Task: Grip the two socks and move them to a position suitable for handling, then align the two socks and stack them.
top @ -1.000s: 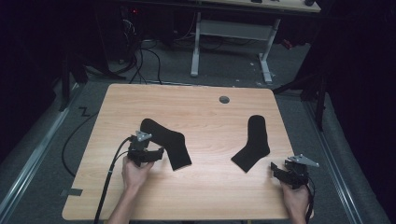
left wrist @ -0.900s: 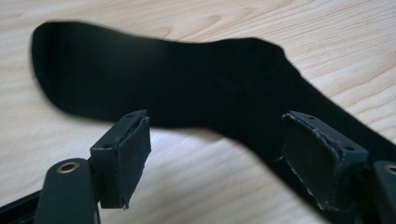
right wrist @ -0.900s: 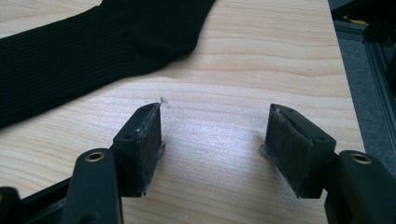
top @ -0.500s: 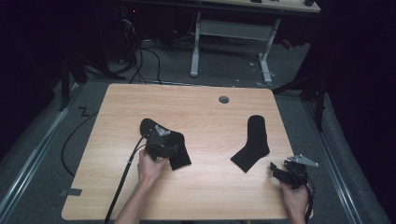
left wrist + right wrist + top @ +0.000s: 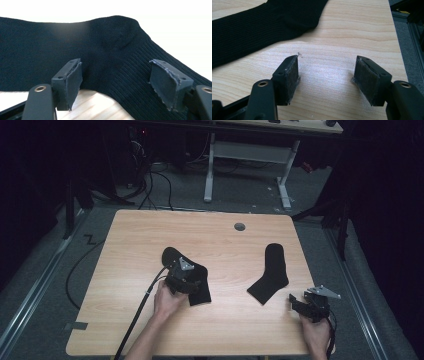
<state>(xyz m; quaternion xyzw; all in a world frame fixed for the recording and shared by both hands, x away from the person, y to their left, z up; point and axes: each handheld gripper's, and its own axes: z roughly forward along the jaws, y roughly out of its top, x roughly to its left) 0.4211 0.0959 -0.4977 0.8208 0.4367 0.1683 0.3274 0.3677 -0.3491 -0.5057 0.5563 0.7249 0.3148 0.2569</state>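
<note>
Socks lie well apart on the wooden table [image 5: 125, 245]: the left sock [image 5: 200, 287] sits near the middle-left with the left gripper [image 5: 183, 276] over it, and the right sock [image 5: 271, 272] lies flat toward the right edge. In the left gripper view its jaws stand wide open and hold nothing, straddling the bend where the ribbed leg meets the heel, so I would press the pads [image 5: 75, 82] down until they touch the cloth, then close on one raised fold, not the flat knit. Right gripper [image 5: 306, 306] rests open and empty on bare wood near that sock's cuff, and should wait there.
</note>
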